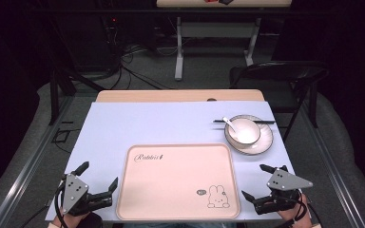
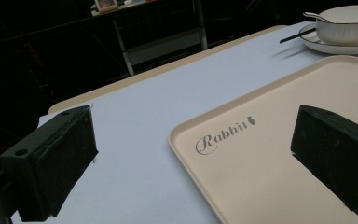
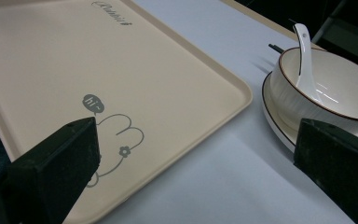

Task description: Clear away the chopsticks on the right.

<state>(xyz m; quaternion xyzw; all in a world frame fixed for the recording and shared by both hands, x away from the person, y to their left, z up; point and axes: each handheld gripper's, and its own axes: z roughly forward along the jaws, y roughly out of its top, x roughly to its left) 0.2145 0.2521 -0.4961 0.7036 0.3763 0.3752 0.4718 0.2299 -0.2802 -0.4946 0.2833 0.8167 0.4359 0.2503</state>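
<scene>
On the tabletop [image 1: 123, 123], the left gripper [image 1: 99, 176] and right gripper [image 1: 262, 181] flank the empty tray [image 1: 171, 185] at 9 and 3 o'clock, both spread. The right gripper view reveals a spoon [image 3: 307, 65] in the bowl [image 3: 340, 88] at 2 o'clock; the high view adds chopsticks [image 1: 266, 122] across the plate [image 1: 261, 145].

Two hand-held grippers, each built of black parts: the left gripper [image 1: 99, 176] and the right gripper [image 1: 257, 181] both end in a pair of pointed black jaws. Each carries a grey three-cornered plate on top, dotted with small dark screws, and trails thin black cable. Seen close in the gripper views, the jaws are blocky, matte black, one with a round hole.
</scene>
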